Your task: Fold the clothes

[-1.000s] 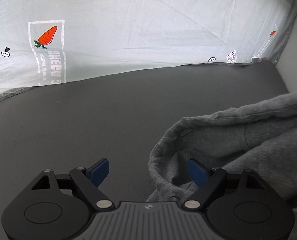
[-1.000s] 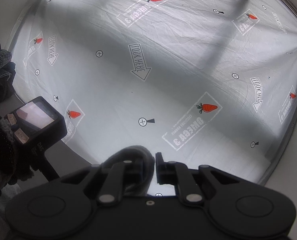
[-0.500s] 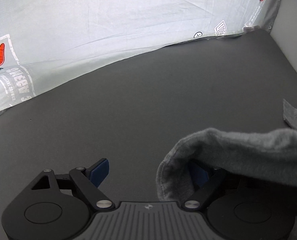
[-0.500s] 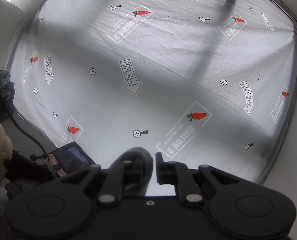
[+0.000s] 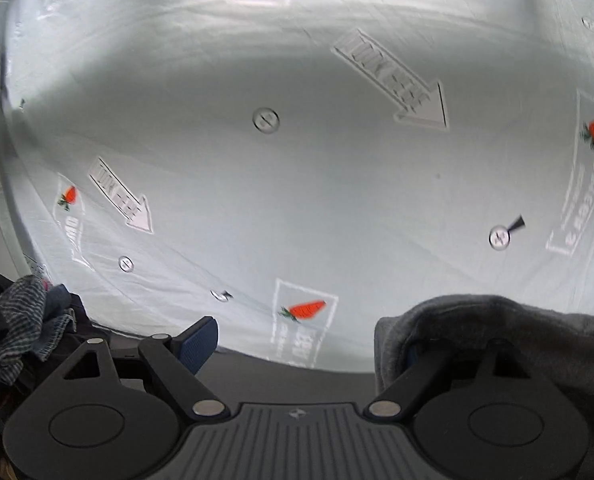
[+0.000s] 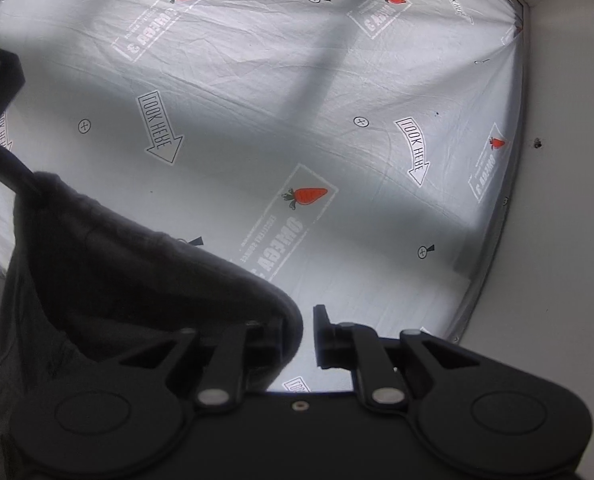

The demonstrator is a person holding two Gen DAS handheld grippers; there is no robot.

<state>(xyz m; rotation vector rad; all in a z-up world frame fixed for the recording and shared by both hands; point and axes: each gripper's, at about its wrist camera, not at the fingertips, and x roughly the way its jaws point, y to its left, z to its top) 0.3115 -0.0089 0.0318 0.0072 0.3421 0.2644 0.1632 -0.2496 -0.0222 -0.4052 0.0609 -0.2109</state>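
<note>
staged recording space; printed marker sheet; heaped clothes pile

surface: white printed sheet | on it: carrot logos, arrows

arrow panels: "LOOK HERE" on the white sheet, printed upside down
carrot panels: "OMEGA 3" under an orange carrot, same sheet, upside down
small print: beneath "OMEGA 3", too small to read

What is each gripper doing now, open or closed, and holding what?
Left gripper: open, with the grey garment draped over one finger, not clamped.
Right gripper: nearly closed on a fold of the grey garment.
</note>
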